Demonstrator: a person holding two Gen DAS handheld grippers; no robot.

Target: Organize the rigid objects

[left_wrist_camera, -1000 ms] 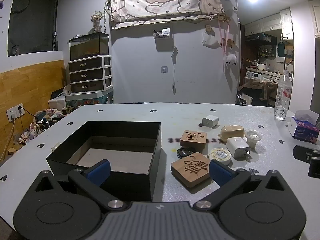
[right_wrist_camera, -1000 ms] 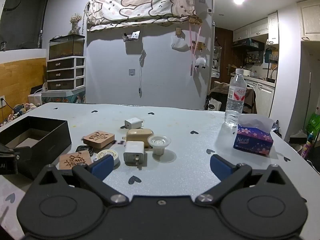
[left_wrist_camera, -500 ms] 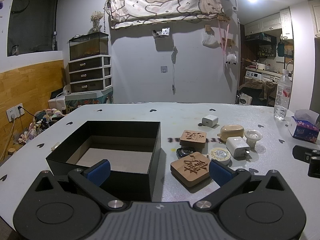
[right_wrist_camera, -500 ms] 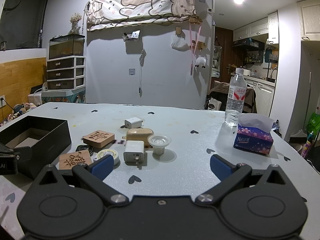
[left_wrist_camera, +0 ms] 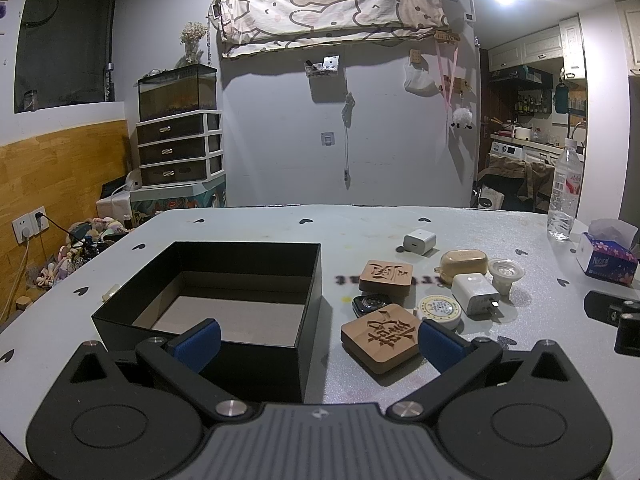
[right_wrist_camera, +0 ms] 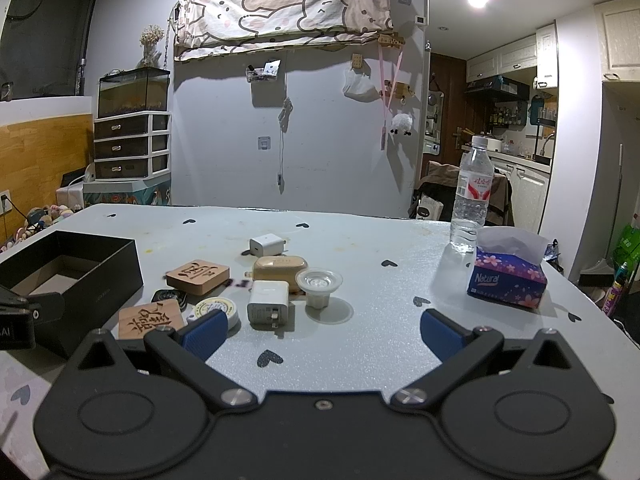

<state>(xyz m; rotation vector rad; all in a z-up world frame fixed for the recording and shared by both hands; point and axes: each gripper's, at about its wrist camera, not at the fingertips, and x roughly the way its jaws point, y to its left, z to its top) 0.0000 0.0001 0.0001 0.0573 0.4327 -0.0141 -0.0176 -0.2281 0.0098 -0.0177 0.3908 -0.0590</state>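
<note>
The black box [left_wrist_camera: 224,300] sits open-topped on the table [left_wrist_camera: 280,224], long side running away from me; wooden blocks [left_wrist_camera: 382,336], chargers [left_wrist_camera: 476,294] and a tin [left_wrist_camera: 439,309] cluster just right. Left gripper [left_wrist_camera: 316,342] and right gripper [right_wrist_camera: 322,334] both gape, holding nothing.

Lived-in home, evening light. Cartoon-print blanket [left_wrist_camera: 332,4] hung on wall at 12 o'clock; fish tank [left_wrist_camera: 177,91] atop plastic drawer unit [left_wrist_camera: 180,148] at 10 o'clock; kitchen cabinets [right_wrist_camera: 516,56] through doorway at 2 o'clock; soft toys [left_wrist_camera: 86,236] heaped on floor, 9 o'clock.
</note>
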